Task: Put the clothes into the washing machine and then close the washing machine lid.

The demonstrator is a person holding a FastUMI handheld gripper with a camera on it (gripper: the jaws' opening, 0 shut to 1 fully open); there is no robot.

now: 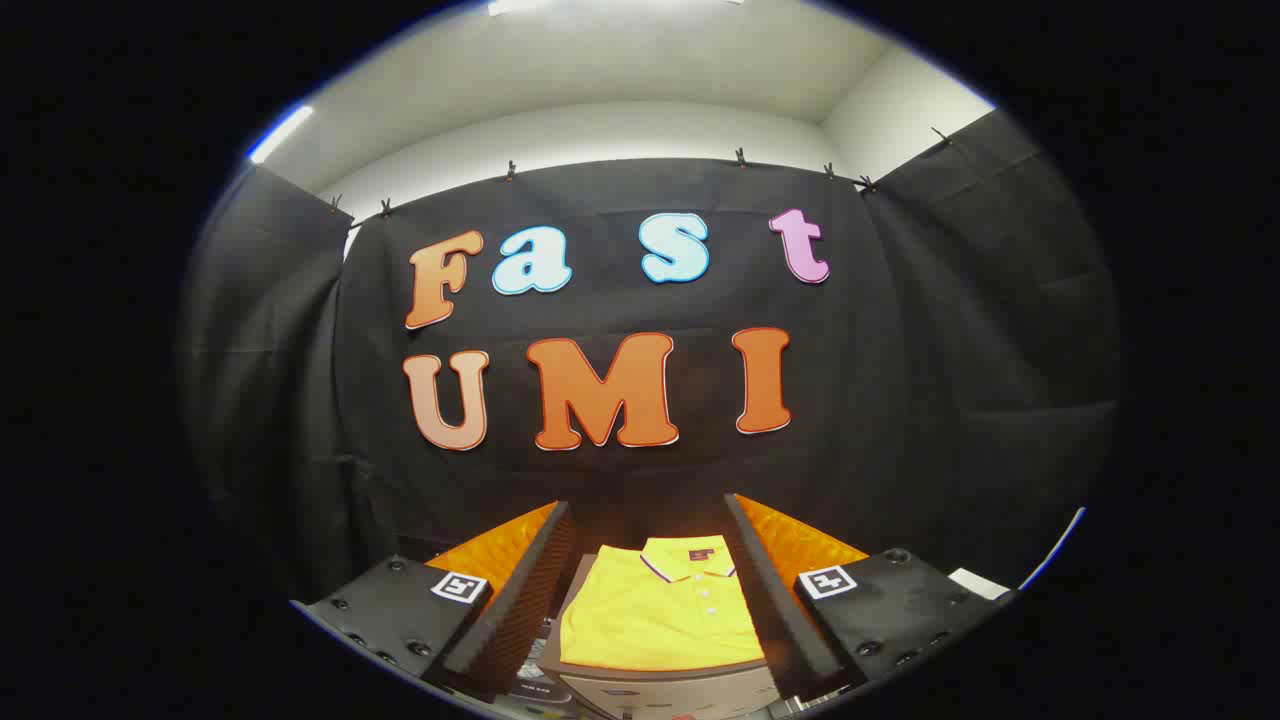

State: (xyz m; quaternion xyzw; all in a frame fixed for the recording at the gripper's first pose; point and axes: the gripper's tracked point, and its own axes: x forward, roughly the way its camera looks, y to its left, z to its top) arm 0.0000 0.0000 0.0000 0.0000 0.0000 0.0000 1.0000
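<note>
black cloth covers the booth's back and side walls across the middle of the frame, clipped along its top edge, with a pale wall and ceiling above it and a strip light at the upper left. gripper fingers rise from the lower left and lower right, spread wide apart and holding nothing. each finger base carries a small square black-and-white marker. yellow polo shirt, folded with its collar and buttons facing up, lies at the bottom centre between the fingers, touching neither, on top of a pale grey box-shaped surface; i cannot tell whether that surface is the washing machine.
</note>
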